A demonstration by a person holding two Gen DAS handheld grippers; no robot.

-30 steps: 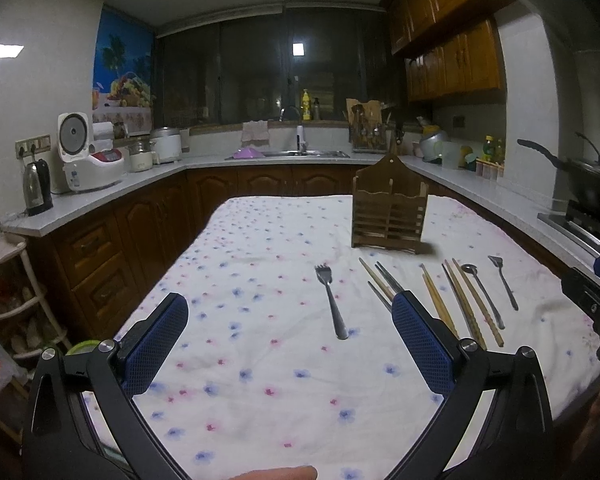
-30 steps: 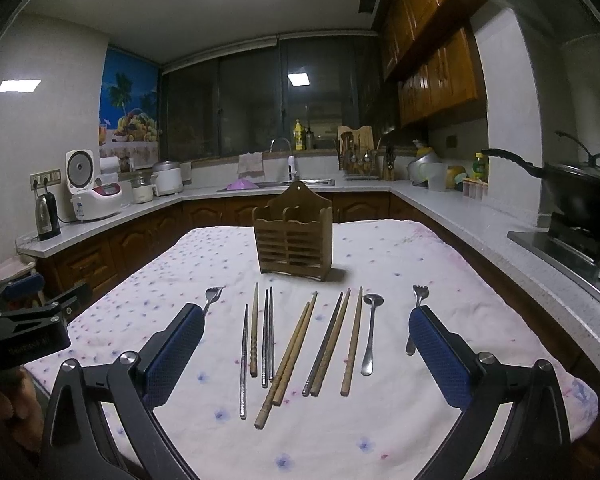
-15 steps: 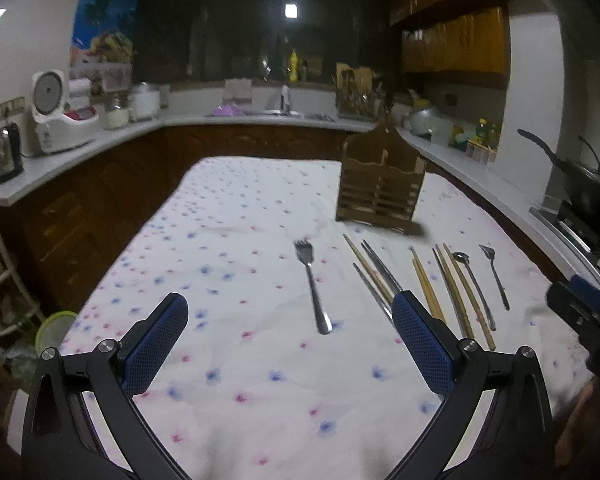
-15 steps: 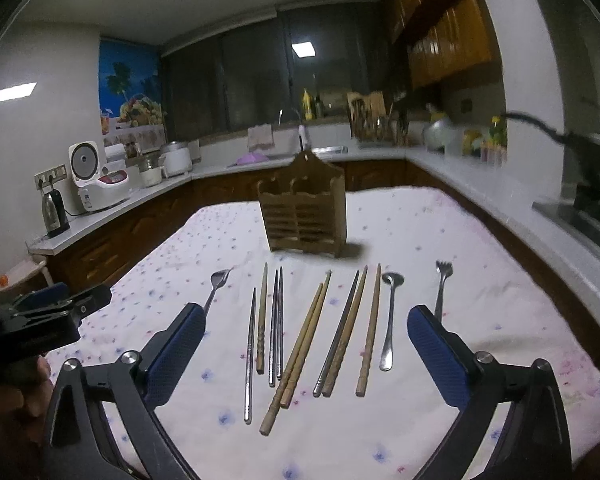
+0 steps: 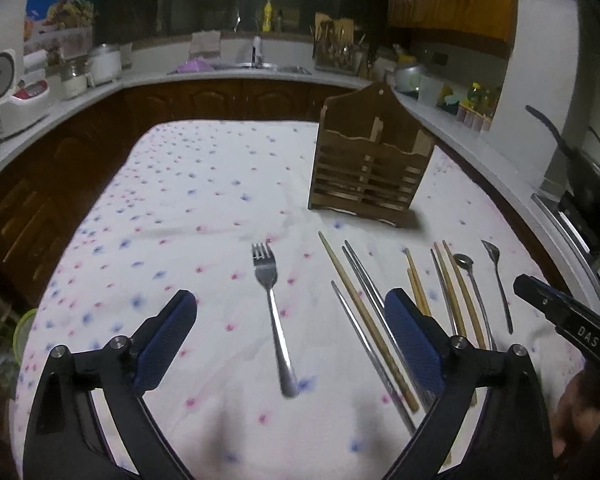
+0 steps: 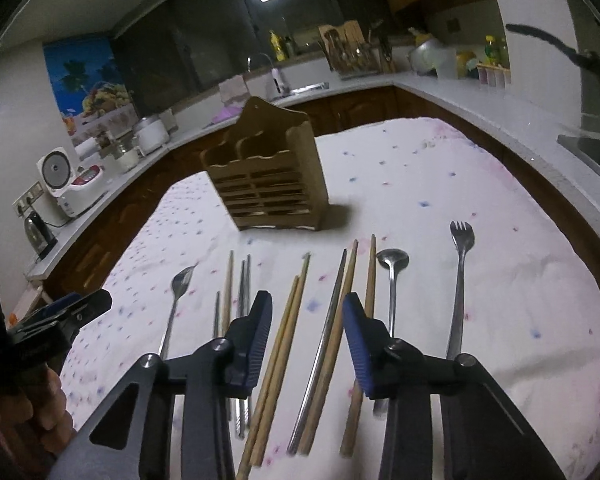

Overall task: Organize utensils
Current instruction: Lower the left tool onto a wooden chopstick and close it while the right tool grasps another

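A wooden utensil holder (image 5: 370, 168) stands on the flowered tablecloth (image 5: 180, 208); it also shows in the right wrist view (image 6: 268, 178). In front of it lie a metal fork (image 5: 274, 312), several wooden and metal chopsticks (image 5: 364, 312), a spoon (image 5: 474, 280) and a small fork (image 5: 498, 280). My left gripper (image 5: 292, 320) is open, low over the fork. My right gripper (image 6: 306, 312) is half open above two pairs of chopsticks (image 6: 284, 344), holding nothing. The spoon (image 6: 392, 280) and small fork (image 6: 460, 272) lie to its right.
Kitchen counters ring the table, with a rice cooker (image 5: 8, 96) at left, a sink (image 5: 260, 66) at the back and a wok on a stove (image 5: 588, 196) at right. The right gripper's body (image 5: 568, 328) shows at the left view's right edge.
Both grippers have moved down and forward toward the utensils. The right gripper's jaws have narrowed from wide open to about half open. The utensils have not moved.
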